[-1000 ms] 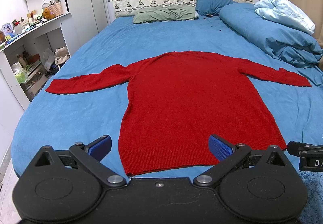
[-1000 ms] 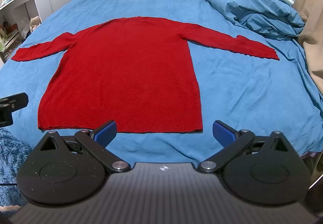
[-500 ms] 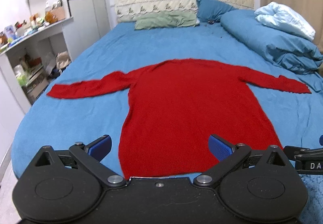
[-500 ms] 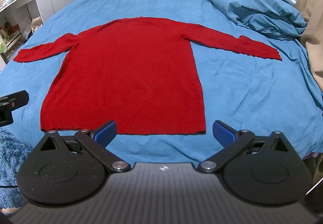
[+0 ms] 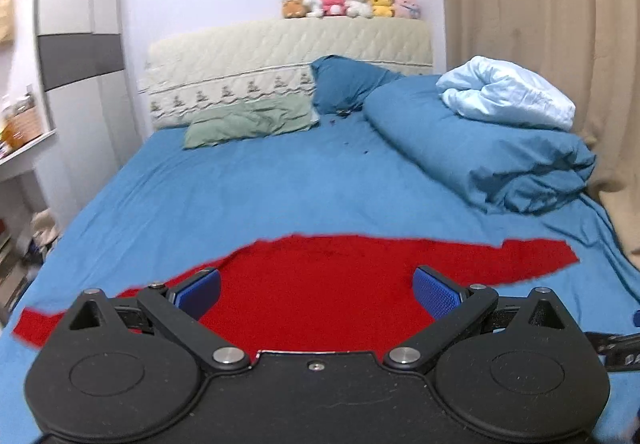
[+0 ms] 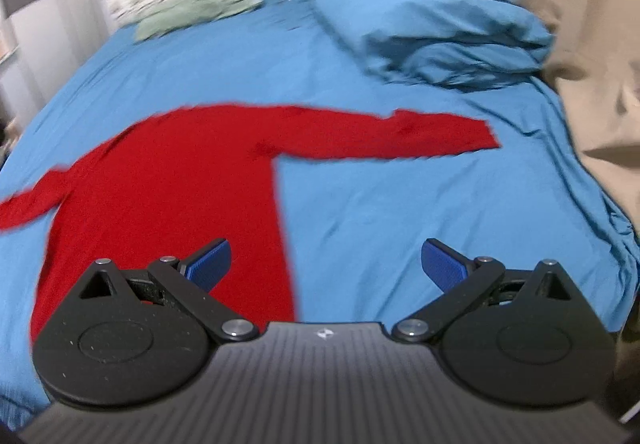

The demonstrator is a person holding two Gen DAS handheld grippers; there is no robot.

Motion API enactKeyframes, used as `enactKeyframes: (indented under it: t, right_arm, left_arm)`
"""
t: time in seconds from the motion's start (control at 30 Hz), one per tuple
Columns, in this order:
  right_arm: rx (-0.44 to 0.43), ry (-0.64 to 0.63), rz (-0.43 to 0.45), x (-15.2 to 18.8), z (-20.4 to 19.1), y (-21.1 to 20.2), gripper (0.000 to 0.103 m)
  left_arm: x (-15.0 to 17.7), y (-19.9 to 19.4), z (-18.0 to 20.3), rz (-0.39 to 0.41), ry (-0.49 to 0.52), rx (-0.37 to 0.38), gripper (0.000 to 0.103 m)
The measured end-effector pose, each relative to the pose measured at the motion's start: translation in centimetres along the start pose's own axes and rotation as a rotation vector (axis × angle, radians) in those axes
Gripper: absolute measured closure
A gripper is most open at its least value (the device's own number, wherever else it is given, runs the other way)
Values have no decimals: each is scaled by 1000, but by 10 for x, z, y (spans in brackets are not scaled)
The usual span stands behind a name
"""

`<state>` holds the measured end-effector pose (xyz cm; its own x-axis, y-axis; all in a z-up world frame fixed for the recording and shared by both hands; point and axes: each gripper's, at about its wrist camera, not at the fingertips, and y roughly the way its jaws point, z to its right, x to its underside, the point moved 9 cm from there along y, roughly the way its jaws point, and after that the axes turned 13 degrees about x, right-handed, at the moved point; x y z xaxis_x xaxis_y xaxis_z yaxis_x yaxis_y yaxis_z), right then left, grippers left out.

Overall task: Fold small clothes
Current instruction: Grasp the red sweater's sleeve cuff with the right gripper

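Your left gripper point(image 5: 316, 296) and right gripper point(image 6: 326, 262) both hang with jaws spread wide and empty above the near part of the red sweater point(image 6: 172, 180), which lies flat on the blue bed point(image 6: 380, 204). Its body runs near to far, sleeves stretched left and right. Your right gripper sits over the right side seam, likely nearer the right sleeve point(image 6: 400, 136).

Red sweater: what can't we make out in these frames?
- Red sweater hem: hidden behind the claw bodies, both wrist views.
- Left sleeve cuff: cut off by the frame edge, right wrist view.
- Knit texture: motion-blurred, right wrist view.
- Left claw, right claw: height above the fabric unreadable.
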<state>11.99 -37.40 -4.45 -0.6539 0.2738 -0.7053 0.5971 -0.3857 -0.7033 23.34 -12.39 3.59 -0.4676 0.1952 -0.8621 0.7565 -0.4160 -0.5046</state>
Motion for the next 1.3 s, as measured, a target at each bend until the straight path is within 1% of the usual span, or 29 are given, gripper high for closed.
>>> enactKeyframes:
  t: [0.07,0.13,0.2,0.27,0.33,0.4,0.47,0.53,0.6,0.7,0.77,0.8,0.83,0.87,0.93,0.97,1.0,1.03,1.1,1.2,1.3]
  right_arm:
    - [23,36,-2,-22,20,32,0]
    - [43,65,-24,-38,37,69,0]
    - [41,95,-46,-47,48,104,0]
    - [44,140,-75,-54,60,144,0]
    - [34,196,-85,-59,71,179,0]
    - [13,255,-76,-61,81,213,0]
    - [10,311,-75,-59,92,245,0]
    - [3,378,-69,-54,102,274,0]
    - [10,428,-76,-49,108,298,0]
    - [24,498,-63,-45,123,331,0]
    - [19,526,-12,-47,129,344,3]
    - [23,527,21,-50,130,348,8]
    - [34,522,45,-54,131,351,16]
    - [46,522,61,-57,132,356,21]
    - [66,538,74,-61,136,363,39]
    - [78,548,78,-63,139,367,46]
    - [89,555,82,-65,142,369,62]
    - [100,561,78,-66,145,371,75]
    - [92,582,75,-68,149,374,82]
    - [69,585,83,-79,146,366,82]
    - [1,558,120,-105,127,346,83]
  left_arm:
    - [-15,37,0,-12,-8,28,0]
    - [-22,75,-1,-40,-37,57,0]
    - [-27,114,1,-74,-60,83,0]
    - [-29,151,5,-107,-59,86,0]
    - [-26,189,10,-126,-34,75,0]
    - [-19,222,15,-148,-20,87,0]
    - [-8,259,21,-186,-39,114,0]
    - [5,295,24,-220,-50,123,0]
    - [19,322,26,-254,-47,114,0]
    - [42,359,28,-300,-49,111,0]
    - [52,376,26,-314,-66,110,0]
    - [58,385,25,-318,-73,101,0]
    - [63,391,23,-322,-76,90,0]
    - [67,398,23,-327,-75,80,0]
    - [75,408,21,-334,-72,81,0]
    - [77,412,20,-328,-73,85,0]
    - [77,412,20,-316,-71,87,0]
    - [77,411,19,-306,-67,90,0]
    - [76,411,18,-307,-67,100,0]
    - [75,402,15,-317,-59,126,0]
    - [67,391,5,-316,-56,133,0]
